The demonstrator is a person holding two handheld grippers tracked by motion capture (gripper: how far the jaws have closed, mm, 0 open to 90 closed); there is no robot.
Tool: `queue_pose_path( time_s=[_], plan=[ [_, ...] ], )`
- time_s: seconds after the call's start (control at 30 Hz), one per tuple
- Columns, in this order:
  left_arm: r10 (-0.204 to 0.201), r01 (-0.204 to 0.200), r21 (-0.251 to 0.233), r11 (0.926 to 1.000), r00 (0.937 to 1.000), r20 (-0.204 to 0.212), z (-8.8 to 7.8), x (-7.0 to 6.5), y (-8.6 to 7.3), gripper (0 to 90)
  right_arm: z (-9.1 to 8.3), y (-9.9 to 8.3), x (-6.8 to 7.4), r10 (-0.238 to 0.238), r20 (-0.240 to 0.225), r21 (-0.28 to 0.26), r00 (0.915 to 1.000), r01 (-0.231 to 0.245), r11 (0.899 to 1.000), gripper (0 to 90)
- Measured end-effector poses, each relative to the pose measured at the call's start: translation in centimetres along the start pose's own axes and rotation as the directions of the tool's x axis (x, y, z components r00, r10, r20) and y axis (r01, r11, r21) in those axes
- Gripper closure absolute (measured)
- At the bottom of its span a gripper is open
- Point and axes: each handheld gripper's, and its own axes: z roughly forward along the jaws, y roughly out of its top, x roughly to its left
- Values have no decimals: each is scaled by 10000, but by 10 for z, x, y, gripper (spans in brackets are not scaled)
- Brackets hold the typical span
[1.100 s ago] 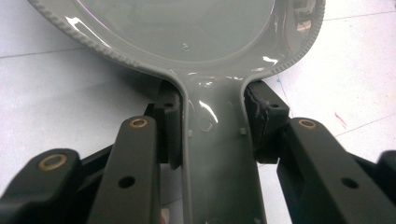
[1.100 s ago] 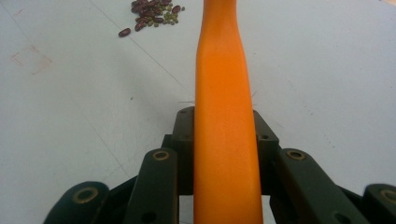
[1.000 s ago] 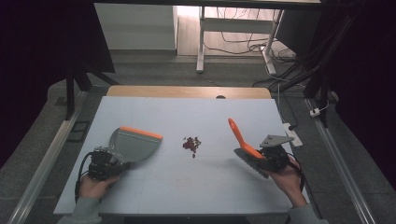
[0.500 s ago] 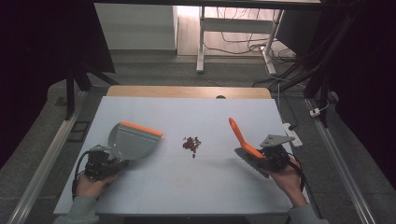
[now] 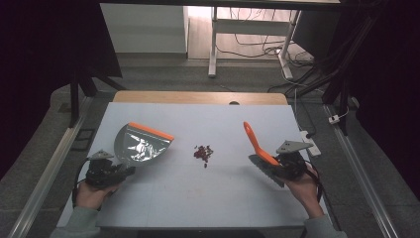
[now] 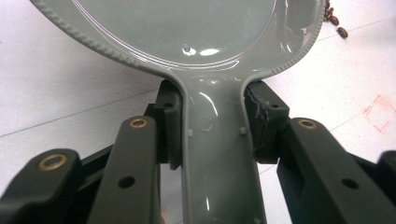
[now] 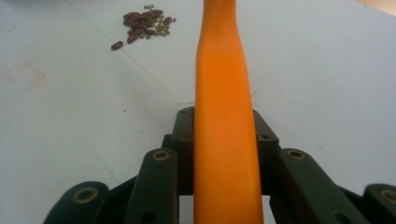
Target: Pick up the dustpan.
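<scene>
Left gripper (image 5: 121,171) clamps the grey dustpan (image 5: 139,145) by its handle; right gripper (image 5: 277,166) clamps the orange brush (image 5: 258,145). Beans (image 5: 203,152) lie between them on the tabletop (image 5: 198,198).

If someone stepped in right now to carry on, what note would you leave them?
Left gripper: shut on the grey dustpan handle, pan resting on the table, orange lip towards the beans.
Right gripper: shut on the orange brush handle, brush at the right side.
Beans: small pile mid-table, between both tools.
Done: both tools gripped.
Left: sweep the beans into the dustpan; none are in it yet.
</scene>
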Motion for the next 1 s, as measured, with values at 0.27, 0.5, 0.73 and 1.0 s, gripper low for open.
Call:
queue_pose_path(
  time_s=[0.27,0.5,0.73,1.0],
  plan=[
    [300,-297,-261,9992,9995,95,-7,-5,2,616,2,1,4,-178,32,83,9998,178,9998,708],
    [759,-744,-329,9967,9960,475,-9,-12,6,616,-5,0,5,-277,161,-33,9995,278,9996,708],
    [1067,-1042,-349,9939,9912,778,-13,-12,11,616,-8,-3,3,-184,235,-110,9996,187,9998,708],
    [1373,-1351,-287,9904,9858,968,-15,-17,15,616,-8,-5,6,-157,254,-79,9996,159,9998,708]
  ],
)
